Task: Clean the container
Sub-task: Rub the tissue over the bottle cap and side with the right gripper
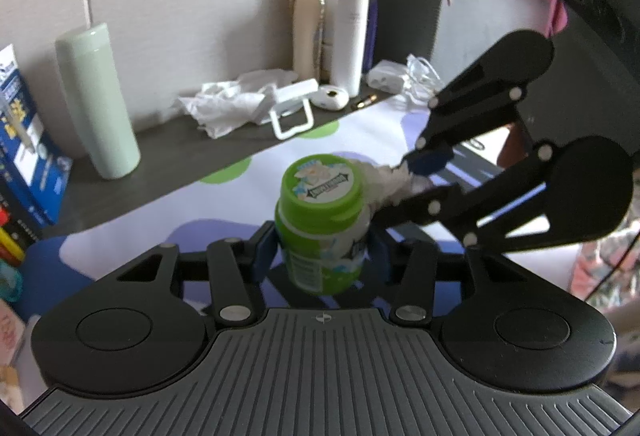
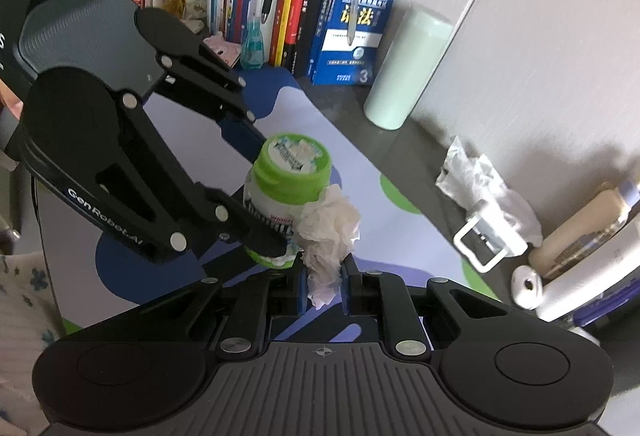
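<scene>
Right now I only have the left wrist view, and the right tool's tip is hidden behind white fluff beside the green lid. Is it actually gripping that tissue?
Observer: Yes. The right wrist view shows the tissue clamped between the blue pads of the right tool, with a tail poking out behind them.
Operator: Where does the wad meet the container?
Observer: Against the side of the container, just under the rim of the lid, not on the lid's top. The left tool grips the body lower down.
</scene>
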A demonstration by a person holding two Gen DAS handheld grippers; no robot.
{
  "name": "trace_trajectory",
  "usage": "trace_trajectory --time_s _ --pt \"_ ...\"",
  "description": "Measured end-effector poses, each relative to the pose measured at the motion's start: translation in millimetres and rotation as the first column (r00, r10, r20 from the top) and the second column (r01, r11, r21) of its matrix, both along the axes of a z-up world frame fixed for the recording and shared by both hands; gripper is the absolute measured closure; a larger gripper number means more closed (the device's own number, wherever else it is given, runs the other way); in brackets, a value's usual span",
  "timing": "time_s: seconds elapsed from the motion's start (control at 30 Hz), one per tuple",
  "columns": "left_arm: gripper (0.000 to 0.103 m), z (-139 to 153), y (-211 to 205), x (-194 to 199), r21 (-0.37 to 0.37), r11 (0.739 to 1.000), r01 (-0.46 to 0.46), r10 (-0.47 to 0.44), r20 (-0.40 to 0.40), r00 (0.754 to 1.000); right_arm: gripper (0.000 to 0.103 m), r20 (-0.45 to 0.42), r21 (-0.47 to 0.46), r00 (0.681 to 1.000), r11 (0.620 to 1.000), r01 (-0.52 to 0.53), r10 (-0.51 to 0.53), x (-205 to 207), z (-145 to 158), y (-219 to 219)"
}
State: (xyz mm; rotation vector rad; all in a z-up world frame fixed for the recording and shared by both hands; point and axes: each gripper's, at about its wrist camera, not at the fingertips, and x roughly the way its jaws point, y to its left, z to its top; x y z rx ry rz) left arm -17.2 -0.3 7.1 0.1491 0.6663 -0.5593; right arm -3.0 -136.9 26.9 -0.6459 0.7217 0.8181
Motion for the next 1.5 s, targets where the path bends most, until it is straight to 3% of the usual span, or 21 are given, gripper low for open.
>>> trace_trajectory --time_s 0.3,0.77,1.5 --pt "0.056 -1 1 1 0.005 1.0 -0.014 0.014 -0.001 1.0 0.088 -0.036 -0.012 0.999 1.0 0.018 -0.018 3 -13 2" --pt "0.056 -2 1 1 0.019 1.0 -0.02 0.02 -0.002 1.0 0.088 0.019 0.051 1.0 0.999 0.02 -0.021 4 18 -2" --pt "0.056 0 4 3 -0.005 1.0 -0.027 0.027 -0.002 1.0 0.088 -0.046 0.01 0.999 1.0 0.022 -0.022 4 -18 1"
